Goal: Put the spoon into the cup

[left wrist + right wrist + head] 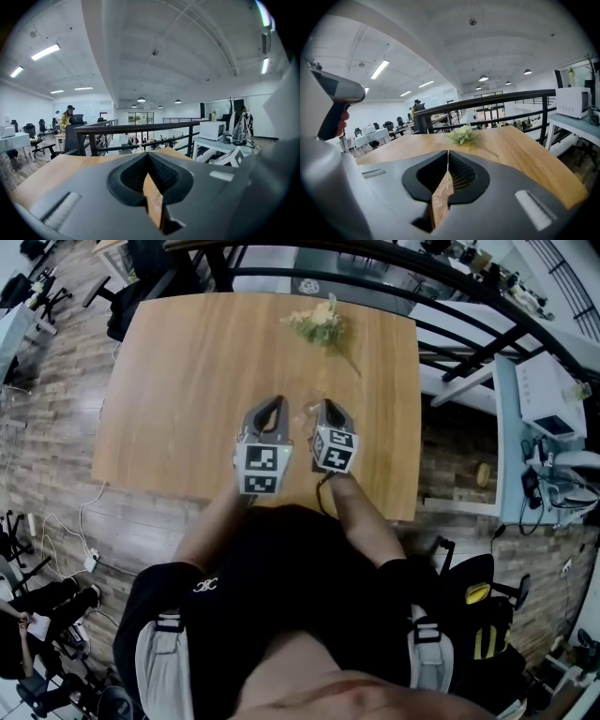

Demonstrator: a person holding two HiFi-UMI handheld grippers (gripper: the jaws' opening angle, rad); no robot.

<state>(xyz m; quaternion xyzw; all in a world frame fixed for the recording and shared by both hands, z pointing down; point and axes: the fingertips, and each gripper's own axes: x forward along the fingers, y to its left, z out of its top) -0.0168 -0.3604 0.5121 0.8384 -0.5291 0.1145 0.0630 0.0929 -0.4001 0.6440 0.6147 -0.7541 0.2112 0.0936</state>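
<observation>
Wooden surface (187, 381) on an office mezzanine, black railing (394, 263) along its far side, bare but for a sprig of pale artificial flowers (321, 324) near the far edge. Over the near half, side by side and just apart: left gripper (276, 404) and right gripper (324, 407), both pointing away from the body and slightly down. Left jaws closed tip to tip, nothing between them, only wood grain through the slot below. Right jaws likewise closed and empty (flowers well ahead of them, near the centre of the right gripper view). No spoon and no cup to be made out in any view; possibly hidden beneath the grippers or off the near edge, impossible to say.

Judged risks from here. First, a search or a descent with no sight of the targets: a knock against an unseen cup, or a spoon shoved along the wood by closed tips. Second, an approach with jaws shut: no grasp possible without opening first, and a late opening close to the spoon apt to flick it aside. Third, the two grippers so near each other: a clash of housings on any inward swing. Last, the flower stem (349, 360) trailing toward the right side: easy to snag on a wide reach forward.
</observation>
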